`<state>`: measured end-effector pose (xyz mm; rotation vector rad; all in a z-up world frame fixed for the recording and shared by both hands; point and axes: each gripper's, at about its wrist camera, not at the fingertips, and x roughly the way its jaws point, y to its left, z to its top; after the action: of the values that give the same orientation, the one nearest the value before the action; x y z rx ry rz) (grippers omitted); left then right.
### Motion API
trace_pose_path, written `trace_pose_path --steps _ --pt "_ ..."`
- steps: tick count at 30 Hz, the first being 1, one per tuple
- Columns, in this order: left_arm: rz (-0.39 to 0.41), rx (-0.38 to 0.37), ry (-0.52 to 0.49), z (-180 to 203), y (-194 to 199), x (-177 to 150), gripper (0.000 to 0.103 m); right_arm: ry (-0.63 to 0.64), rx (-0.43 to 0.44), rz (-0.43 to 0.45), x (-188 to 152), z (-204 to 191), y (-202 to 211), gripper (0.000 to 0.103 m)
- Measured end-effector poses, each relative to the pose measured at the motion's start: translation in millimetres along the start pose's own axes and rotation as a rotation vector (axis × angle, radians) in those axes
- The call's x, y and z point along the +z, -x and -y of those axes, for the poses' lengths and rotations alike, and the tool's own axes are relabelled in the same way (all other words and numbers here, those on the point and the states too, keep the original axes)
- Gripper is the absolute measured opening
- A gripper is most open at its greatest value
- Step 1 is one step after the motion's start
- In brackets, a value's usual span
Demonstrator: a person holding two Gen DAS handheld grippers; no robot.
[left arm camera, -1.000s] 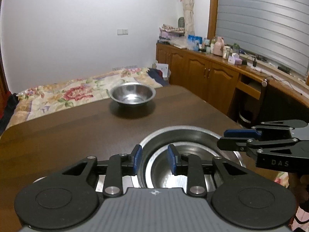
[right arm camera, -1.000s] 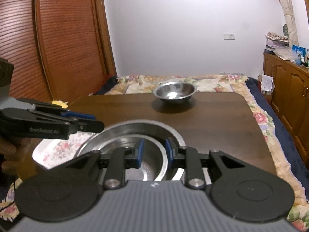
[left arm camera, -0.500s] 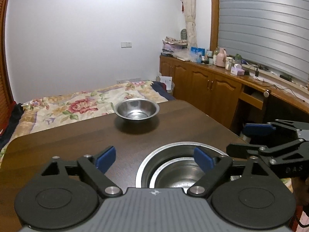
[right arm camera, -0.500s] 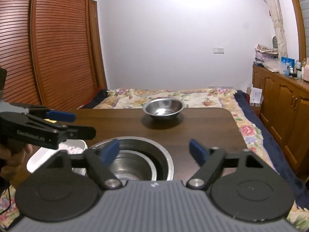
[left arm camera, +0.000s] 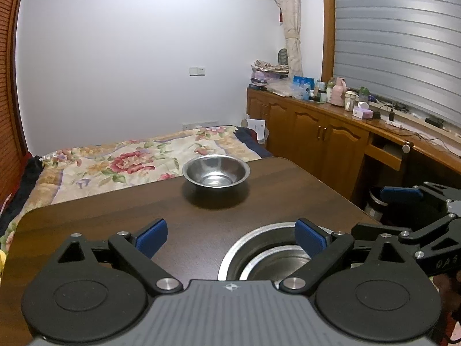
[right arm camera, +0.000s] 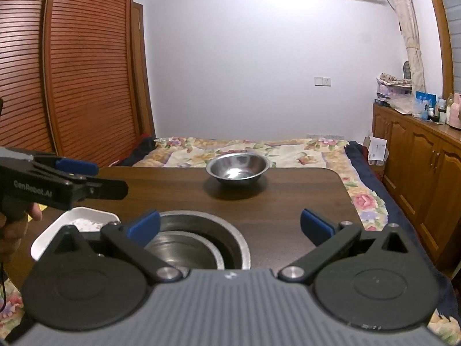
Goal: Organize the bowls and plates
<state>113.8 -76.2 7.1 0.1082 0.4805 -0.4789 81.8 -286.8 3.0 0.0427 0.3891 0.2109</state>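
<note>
Left wrist view: the left gripper point(left arm camera: 230, 238) has its blue-padded fingers point(left arm camera: 151, 236) spread wide apart, holding nothing. Below and just inside the right-hand finger sits a large steel bowl point(left arm camera: 245, 245) on the dark wooden counter point(left arm camera: 115, 216), with a smaller steel bowl point(left arm camera: 276, 262) nested inside it; the right-hand pad overlaps the nested pair's far rim in the picture, though whether it touches cannot be told. The left-hand finger hangs over bare counter. Straight ahead, beyond the fingertips and well apart from them, a single small steel bowl point(left arm camera: 216, 174) stands upright near the counter's far edge. To the right of the fingers, the right gripper point(left arm camera: 403, 210) shows from the side with its fingers parted.

Right wrist view: the right gripper point(right arm camera: 230, 225) is likewise opened wide and empty. The nested bowls lie under its left-hand finger point(right arm camera: 144, 227), the large steel bowl's rim point(right arm camera: 230, 233) reaching toward the middle of the gap. A white dish point(right arm camera: 83, 216) sits just left of the bowls, outside the fingers. The lone bowl point(right arm camera: 237, 168) stands ahead, roughly centred between the fingertips and far off. The left gripper point(right arm camera: 83, 178), held by a hand point(right arm camera: 17, 222), hovers to the left above the white dish.
</note>
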Motion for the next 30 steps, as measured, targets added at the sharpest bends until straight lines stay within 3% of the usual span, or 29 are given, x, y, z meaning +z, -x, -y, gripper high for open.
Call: trace_pose_path --steps 12,19,30 --pt "-0.004 -0.009 -0.019 -16.7 -52.8 30.2 0.098 0.067 -0.021 0.027 36.8 22.5 -47.9 0.103" --pt "-0.029 0.016 -0.014 -29.0 -85.0 44.5 0.097 0.043 0.012 0.013 49.2 35.1 -89.5 0.103" --pt "-0.051 0.08 0.079 -52.4 -137.9 46.9 0.094 -0.033 0.062 -0.043 49.6 43.5 -164.2 0.103"
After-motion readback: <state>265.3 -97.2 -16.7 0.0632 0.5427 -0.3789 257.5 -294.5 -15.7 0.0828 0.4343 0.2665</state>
